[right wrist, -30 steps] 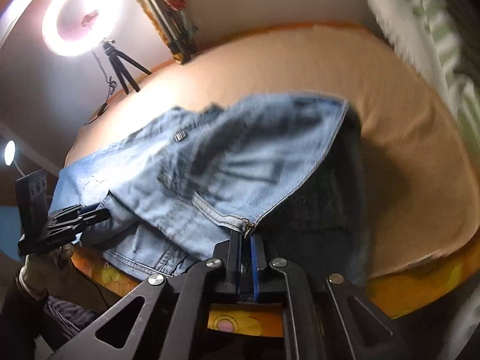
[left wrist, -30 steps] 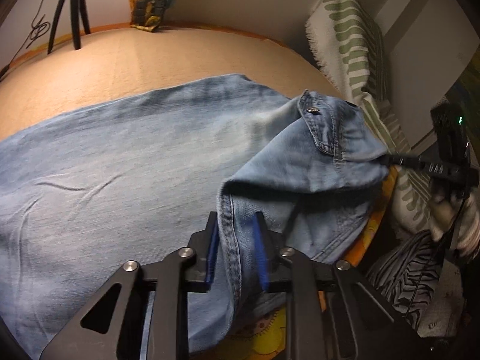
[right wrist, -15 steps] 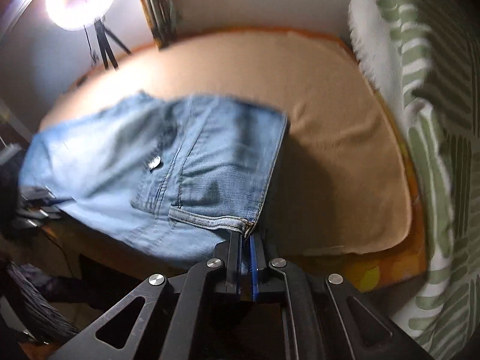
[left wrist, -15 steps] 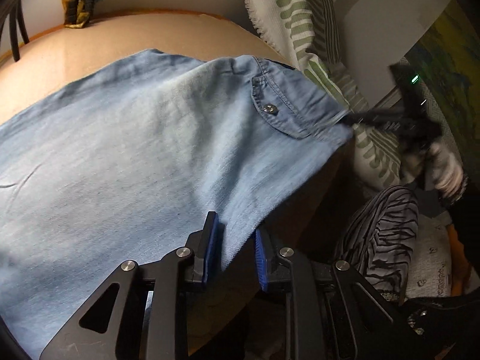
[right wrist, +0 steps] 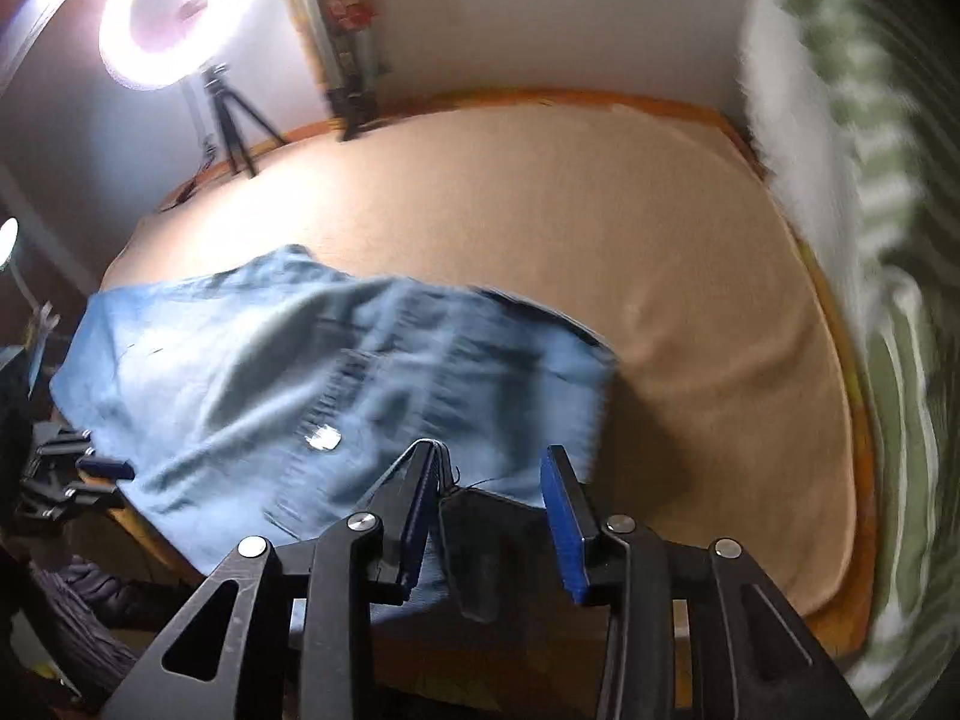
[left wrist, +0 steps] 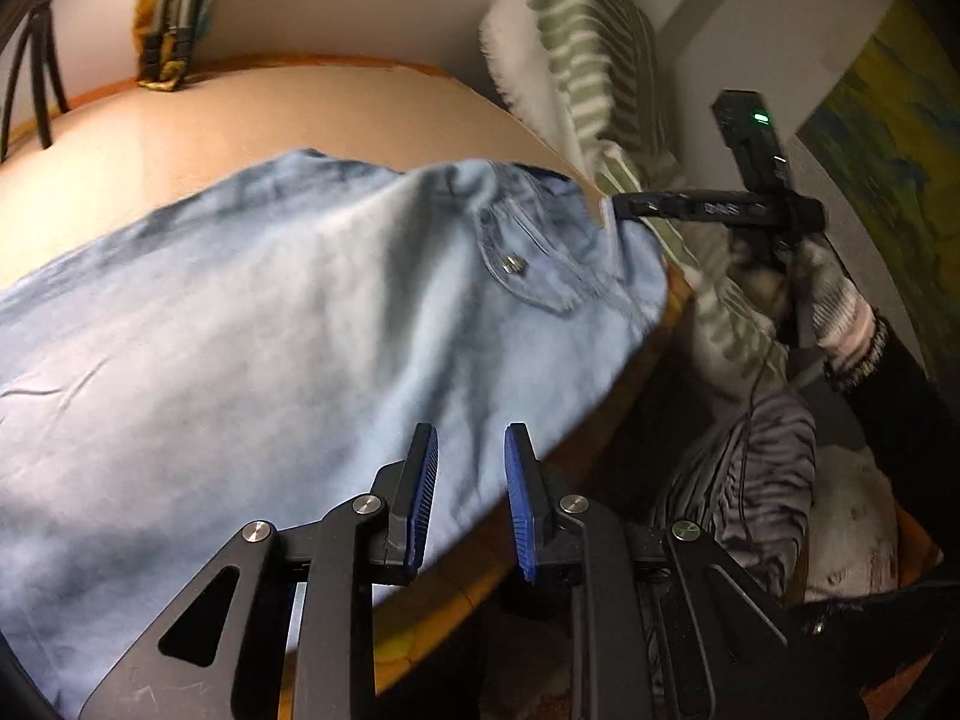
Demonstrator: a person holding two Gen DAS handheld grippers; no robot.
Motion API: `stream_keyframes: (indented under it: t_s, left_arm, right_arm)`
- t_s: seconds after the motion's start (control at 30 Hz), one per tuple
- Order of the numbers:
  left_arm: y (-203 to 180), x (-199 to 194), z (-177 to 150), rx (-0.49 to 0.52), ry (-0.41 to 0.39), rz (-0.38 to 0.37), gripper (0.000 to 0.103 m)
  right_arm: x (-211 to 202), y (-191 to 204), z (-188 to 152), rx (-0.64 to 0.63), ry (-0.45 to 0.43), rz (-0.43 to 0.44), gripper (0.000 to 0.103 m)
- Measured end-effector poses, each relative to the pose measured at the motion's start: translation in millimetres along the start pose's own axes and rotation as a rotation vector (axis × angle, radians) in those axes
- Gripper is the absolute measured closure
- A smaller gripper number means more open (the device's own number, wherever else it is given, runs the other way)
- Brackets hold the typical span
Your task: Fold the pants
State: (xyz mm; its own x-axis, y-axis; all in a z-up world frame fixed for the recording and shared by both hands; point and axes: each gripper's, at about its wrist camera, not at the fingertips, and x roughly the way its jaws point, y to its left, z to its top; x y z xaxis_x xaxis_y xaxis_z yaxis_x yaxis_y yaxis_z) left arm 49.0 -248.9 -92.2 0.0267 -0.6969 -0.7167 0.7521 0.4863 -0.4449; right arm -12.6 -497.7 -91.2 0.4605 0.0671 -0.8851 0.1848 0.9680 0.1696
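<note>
The light blue jeans (left wrist: 252, 324) lie spread on the tan bed cover (left wrist: 252, 114), waist end with its metal button (left wrist: 514, 264) toward the near right edge. My left gripper (left wrist: 468, 480) is open, its blue pads just over the near hem, holding nothing. In the right wrist view the jeans (right wrist: 252, 372) lie flat and blurred, button (right wrist: 322, 438) near the jaws. My right gripper (right wrist: 492, 498) is open at the waist edge, which rests between the pads. The right gripper also shows in the left wrist view (left wrist: 690, 207).
A green-striped white pillow (left wrist: 576, 54) stands at the bed's right side. A lit ring light on a tripod (right wrist: 174, 18) and folded stands (right wrist: 342, 54) are at the far wall. The bed's orange edge (right wrist: 840, 612) runs close to me. My striped trouser leg (left wrist: 750, 468) is below.
Both grippers have opened and let go of the jeans' waist. The jeans have dropped flat onto the bed. The right gripper has swung, so its view is blurred.
</note>
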Motion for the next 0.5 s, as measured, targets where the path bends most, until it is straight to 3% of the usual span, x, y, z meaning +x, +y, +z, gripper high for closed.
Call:
stream_keyframes:
  t_s: [0.07, 0.13, 0.2, 0.37, 0.5]
  left_arm:
    - [2, 1, 3, 0.000, -0.005, -0.005, 0.083]
    - [3, 7, 5, 0.018, 0.004, 0.015, 0.083]
    - [4, 13, 6, 0.021, 0.018, 0.022, 0.083]
    - [5, 22, 8, 0.024, 0.029, 0.039, 0.083]
    - [12, 28, 7, 0.012, 0.034, 0.072, 0.083]
  right_arm:
    - [-4, 13, 0, -0.046, 0.017, 0.018, 0.076]
    - [-7, 25, -6, -0.129, 0.072, -0.055, 0.089]
    - [-10, 22, -14, -0.141, 0.105, -0.116, 0.093]
    - [-29, -16, -36, -0.075, 0.159, -0.177, 0.091]
    - [-48, -23, -20, -0.062, 0.050, -0.107, 0.073]
